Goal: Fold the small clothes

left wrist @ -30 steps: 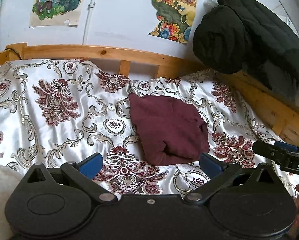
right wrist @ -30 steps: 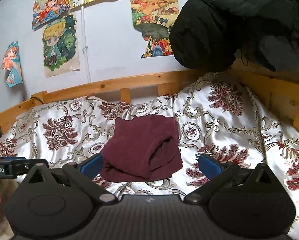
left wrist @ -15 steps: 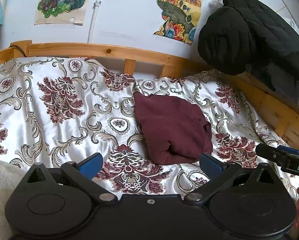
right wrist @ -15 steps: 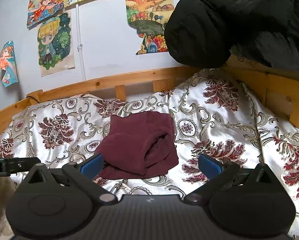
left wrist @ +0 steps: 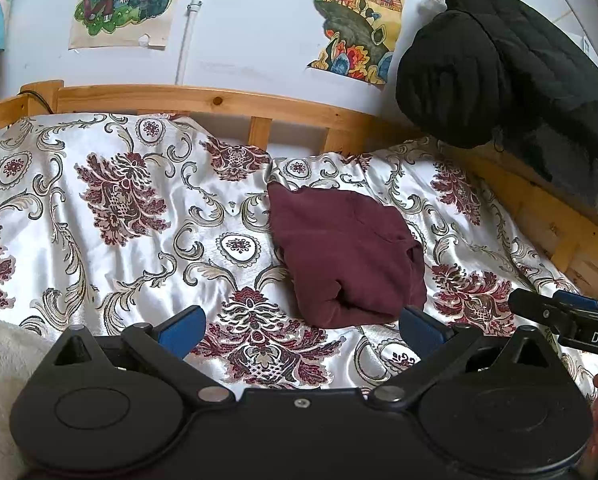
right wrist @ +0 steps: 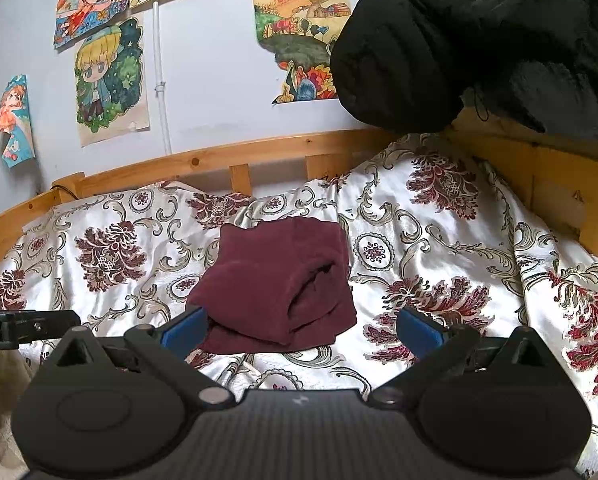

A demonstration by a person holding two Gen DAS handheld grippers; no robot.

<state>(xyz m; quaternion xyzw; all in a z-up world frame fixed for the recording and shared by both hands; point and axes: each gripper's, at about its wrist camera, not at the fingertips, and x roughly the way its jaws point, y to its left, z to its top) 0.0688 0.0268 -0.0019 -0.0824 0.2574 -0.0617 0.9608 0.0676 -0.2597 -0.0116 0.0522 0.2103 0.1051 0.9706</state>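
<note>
Setting: bed with a shiny floral bedspread (left wrist: 111, 248), wooden bed rail (left wrist: 203, 98) at the back, drawings taped on the wall, a black coat (right wrist: 479, 36) hanging at about 2 o'clock.
Garment: maroon garment (left wrist: 345, 254) lying on the bedspread, a bit past 12 o'clock from the left wrist view, and around 11 o'clock in the right wrist view (right wrist: 279, 284).
Fold state: looks already folded into a chunky bundle, layers showing at the near-right edge, so I'd guess the folding is basically done or one tidy-up fold away.
Orientation: long axis runs roughly 12 to 6, wider rolled end pointing toward 6, flat narrower end toward the rail.
Left gripper (left wrist: 299, 326): wide open, nothing in it, hanging short of the bundle's near edge.
Right gripper (right wrist: 301, 328): also spread wide and empty; left finger sits right at the bundle's near corner, can't tell if it touches.
Next move: probably either squaring up those loose layers at the near edge, or picking up the whole bundle from both sides so it doesn't flop open.
</note>
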